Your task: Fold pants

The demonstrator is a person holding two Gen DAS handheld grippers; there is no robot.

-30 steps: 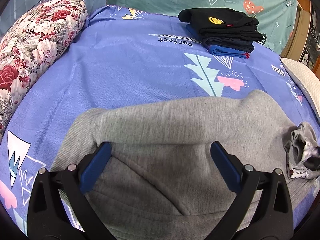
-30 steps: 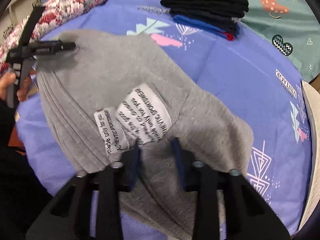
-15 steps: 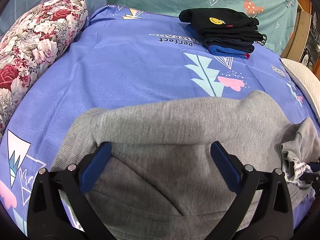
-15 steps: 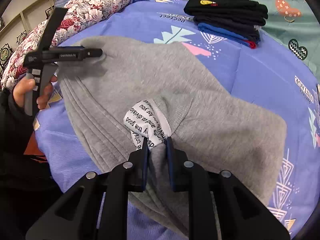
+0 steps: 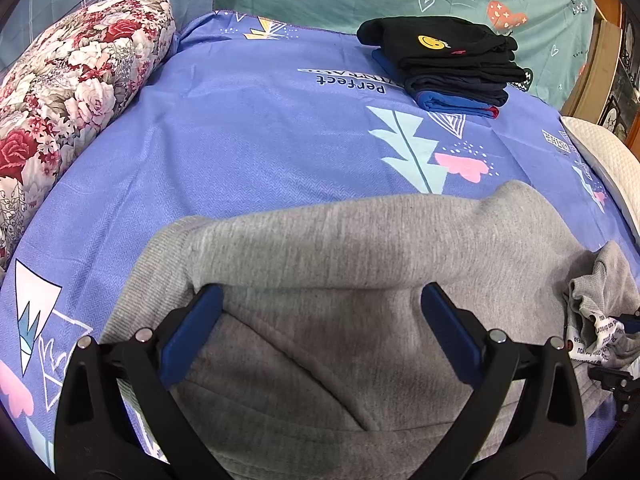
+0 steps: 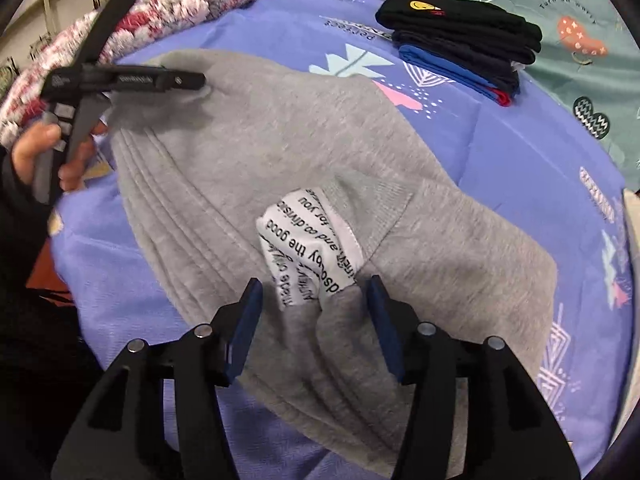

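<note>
Fingers (image 6: 378, 320) of my right gripper (image 6: 314, 308) are opening around the grey pants (image 6: 320, 152) at centre frame, either side of their label (image 6: 310, 248) reading "the good". My left gripper (image 5: 320, 320) gapes over them, gripping nothing. Upper right, the sheet (image 5: 248, 128) reads "Perfect".

You are working with grey pants (image 6: 304, 148) of soft, matt fleece-like knit, ribbed at the waistband, with a smooth white woven label (image 6: 308, 248) printed in black. The bed sheet (image 5: 248, 152) under them is thin, smooth printed cloth with a fine herringbone weave. Your left gripper (image 5: 320, 312) has matt black plastic arms, blue rubbery fingers (image 5: 192, 332) and small shiny metal pins. The floral pillow (image 5: 68, 92) is quilted cloth; the stack of folded clothes (image 5: 448, 60) is matt dark knit.
</note>
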